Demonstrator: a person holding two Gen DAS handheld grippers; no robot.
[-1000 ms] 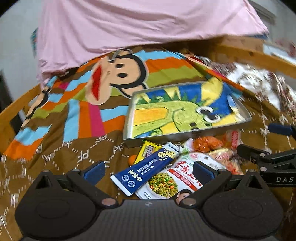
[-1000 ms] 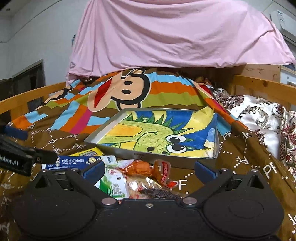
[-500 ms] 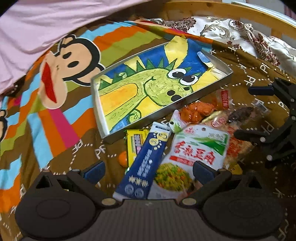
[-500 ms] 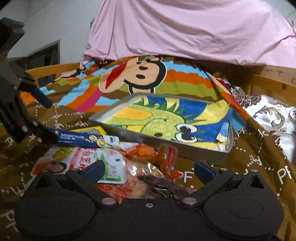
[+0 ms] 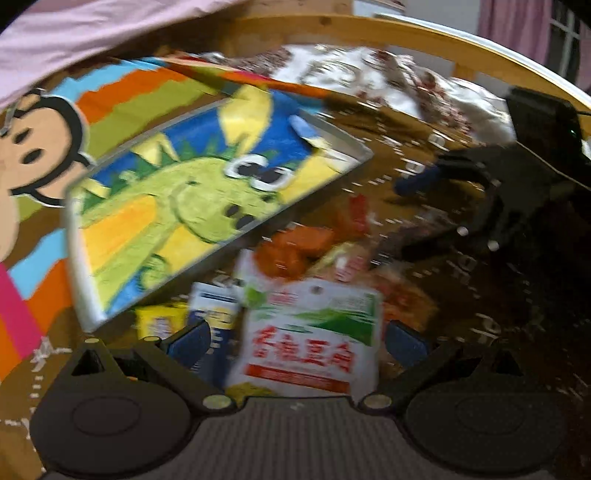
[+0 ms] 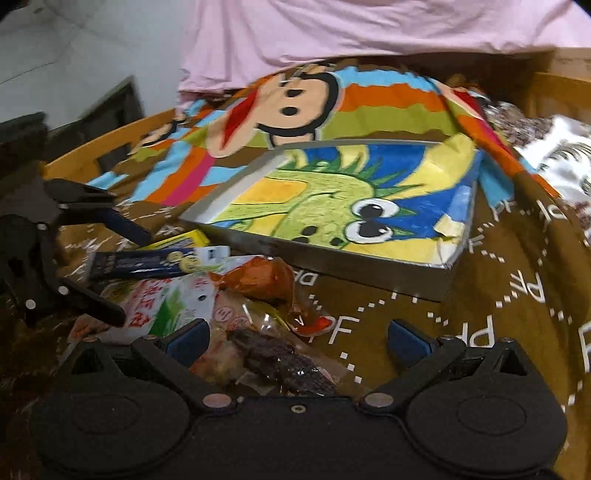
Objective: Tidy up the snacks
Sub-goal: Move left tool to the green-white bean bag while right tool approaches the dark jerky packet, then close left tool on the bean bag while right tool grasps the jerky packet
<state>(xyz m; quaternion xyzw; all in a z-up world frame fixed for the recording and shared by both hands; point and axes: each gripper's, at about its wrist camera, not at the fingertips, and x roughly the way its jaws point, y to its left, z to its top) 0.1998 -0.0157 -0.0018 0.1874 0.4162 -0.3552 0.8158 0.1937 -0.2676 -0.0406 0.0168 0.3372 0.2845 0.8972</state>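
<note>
Snacks piled in a loose heap on the blanket, right up against the near wall of the tray (image 6: 332, 258), and that placement makes sense: the tray with its dinosaur drawing looks like the destination, and nothing lies in it yet. Left gripper (image 5: 295, 339) hangs over the white and green pouch (image 5: 314, 332), jaws spread wide on either side of it, gripping nothing. Right gripper (image 6: 297, 339) is just as wide apart, straddling the dark jerky pack (image 6: 288, 365) and likewise holding nothing, with the orange packet (image 6: 258, 280) and the blue stick pack (image 6: 147, 262) just beyond. All this sits on a brown patterned blanket (image 6: 517, 314) with a cartoon monkey, inside a wooden bed frame (image 5: 443, 37); a pink sheet (image 6: 369, 29) drapes behind. The left view is motion-blurred, so its details are soft.
</note>
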